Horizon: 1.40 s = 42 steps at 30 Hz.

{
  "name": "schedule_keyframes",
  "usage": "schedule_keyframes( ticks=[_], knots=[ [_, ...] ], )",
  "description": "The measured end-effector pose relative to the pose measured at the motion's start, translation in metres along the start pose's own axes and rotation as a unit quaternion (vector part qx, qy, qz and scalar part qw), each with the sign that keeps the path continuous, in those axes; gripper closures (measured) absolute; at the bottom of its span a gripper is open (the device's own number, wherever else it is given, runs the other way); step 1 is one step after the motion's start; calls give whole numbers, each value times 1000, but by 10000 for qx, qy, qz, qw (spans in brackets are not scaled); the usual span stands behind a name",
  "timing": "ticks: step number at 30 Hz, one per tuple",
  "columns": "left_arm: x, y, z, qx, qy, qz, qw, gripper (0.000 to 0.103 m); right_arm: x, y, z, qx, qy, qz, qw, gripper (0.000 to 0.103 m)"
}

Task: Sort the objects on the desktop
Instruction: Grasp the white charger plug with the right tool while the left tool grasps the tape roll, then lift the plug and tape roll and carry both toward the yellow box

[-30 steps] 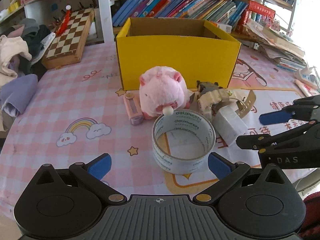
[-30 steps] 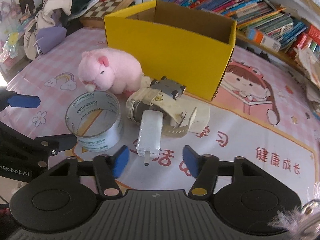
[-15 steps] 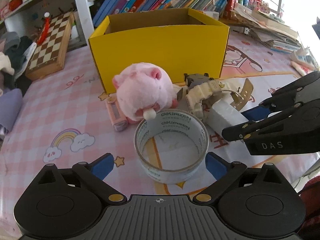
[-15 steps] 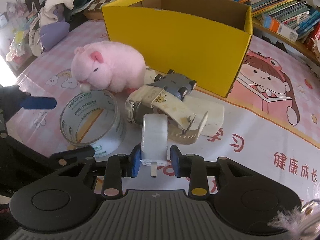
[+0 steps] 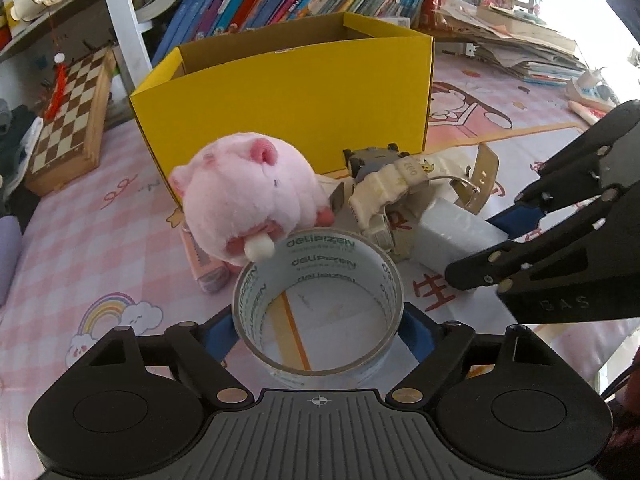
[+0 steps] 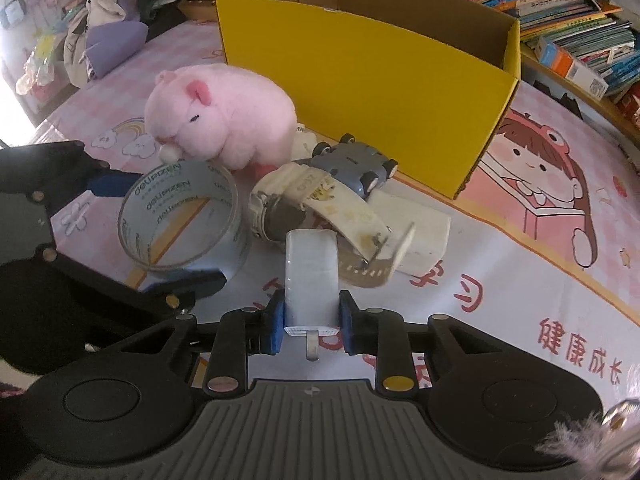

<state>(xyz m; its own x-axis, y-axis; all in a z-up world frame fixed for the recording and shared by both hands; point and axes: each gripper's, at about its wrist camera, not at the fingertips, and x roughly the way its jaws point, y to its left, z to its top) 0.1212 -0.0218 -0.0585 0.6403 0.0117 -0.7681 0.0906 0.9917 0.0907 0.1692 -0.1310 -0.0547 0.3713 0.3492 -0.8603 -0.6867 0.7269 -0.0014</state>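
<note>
A clear tape roll (image 5: pixel 320 276) stands on the pink tablecloth between the pads of my left gripper (image 5: pixel 318 336). Its jaws are closing, and the blue pads touch the roll's two sides. In the right wrist view the same roll (image 6: pixel 180 216) sits in the left gripper (image 6: pixel 152 232). My right gripper (image 6: pixel 311 316) is closing, and its pads press on a white charger (image 6: pixel 310 276) whose prong points back at the camera. A pink plush (image 5: pixel 244 196) leans on the roll's far rim. A cream watch (image 5: pixel 384 192) and a grey toy car (image 5: pixel 372 158) lie beside the charger.
An open yellow box (image 5: pixel 288 92) stands just behind the pile. A white block (image 6: pixel 416 224) lies under the watch strap, and a small pink item (image 5: pixel 208 268) sticks out from under the plush. A chessboard (image 5: pixel 68 116) and clothes (image 6: pixel 108 28) are at the left; books line the back.
My left gripper moved forward and down around the tape roll and narrowed onto it. My right gripper went from open around the charger to shut on it.
</note>
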Motion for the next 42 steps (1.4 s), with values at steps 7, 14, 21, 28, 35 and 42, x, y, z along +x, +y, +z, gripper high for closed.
schedule_keyframes(
  ticks=[7, 14, 21, 28, 35, 42],
  knots=[
    [-11, 9, -3, -91, -136, 47, 9999, 19, -10, -2, -9, 220, -120, -80, 9997, 78],
    [-28, 13, -11, -111, -232, 56, 9997, 19, -20, 9, -19, 363, -209, -93, 9991, 78],
    [-47, 18, -17, -118, -402, -2, 9991, 19, -30, 22, -28, 462, -332, -160, 9983, 78],
    [-62, 21, -26, -34, -505, -40, 9987, 19, -39, 34, -33, 597, -474, -229, 9968, 78],
    [-75, 29, -35, -30, -624, 11, 9980, 19, -44, 49, -37, 618, -561, -259, 9962, 78],
    [-84, 35, -40, -27, -722, 15, 9974, 19, -49, 60, -39, 641, -635, -319, 9954, 78]
  ],
)
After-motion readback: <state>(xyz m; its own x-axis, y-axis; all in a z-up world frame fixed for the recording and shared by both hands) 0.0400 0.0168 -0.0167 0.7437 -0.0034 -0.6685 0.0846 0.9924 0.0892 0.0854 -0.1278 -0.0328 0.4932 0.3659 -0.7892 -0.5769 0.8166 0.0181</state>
